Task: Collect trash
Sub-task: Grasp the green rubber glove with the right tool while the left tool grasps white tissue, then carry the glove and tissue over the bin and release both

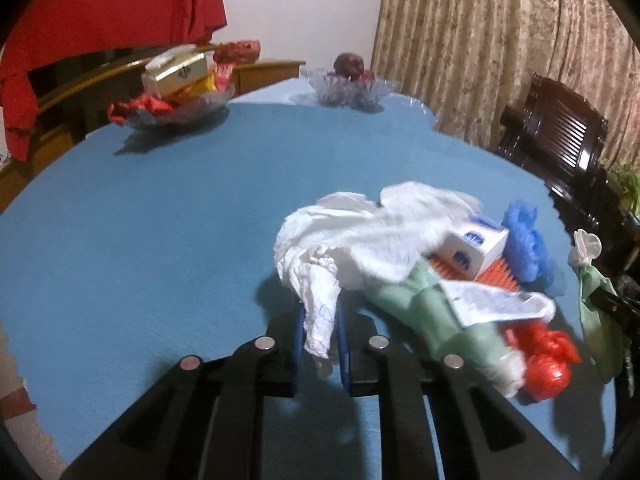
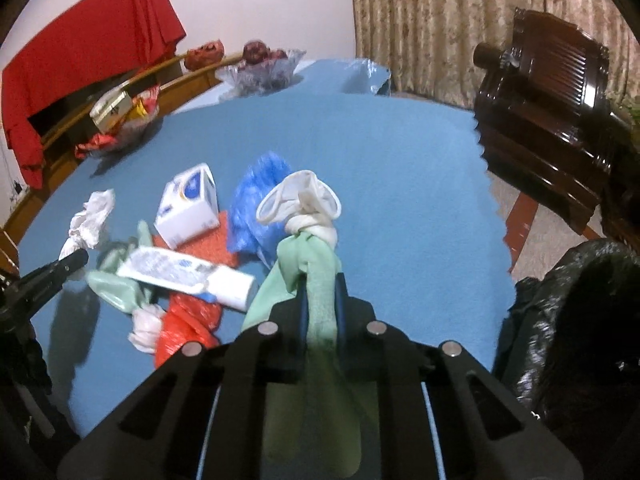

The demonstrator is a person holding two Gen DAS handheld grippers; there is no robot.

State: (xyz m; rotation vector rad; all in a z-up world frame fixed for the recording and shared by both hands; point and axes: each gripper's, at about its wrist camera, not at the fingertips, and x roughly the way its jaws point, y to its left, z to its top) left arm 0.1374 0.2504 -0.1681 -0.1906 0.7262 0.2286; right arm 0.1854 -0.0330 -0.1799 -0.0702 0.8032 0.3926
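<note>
The left tongs (image 1: 320,344) are clamped on a crumpled white paper tissue (image 1: 320,280), which trails up from the heap of trash. The right tongs (image 2: 322,312) pinch a pale green rubber glove with a white cuff (image 2: 316,264). Between them on the blue-clothed worktop (image 1: 200,220) lie a small white carton with blue print (image 2: 188,208), a blue plastic wad (image 2: 256,200), a white tube (image 2: 188,274) and a red plastic bag (image 2: 188,328).

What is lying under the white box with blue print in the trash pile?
The white box rests on an orange-red ribbed piece, lying on the blue tablecloth. How far it extends under the box is hidden.
</note>
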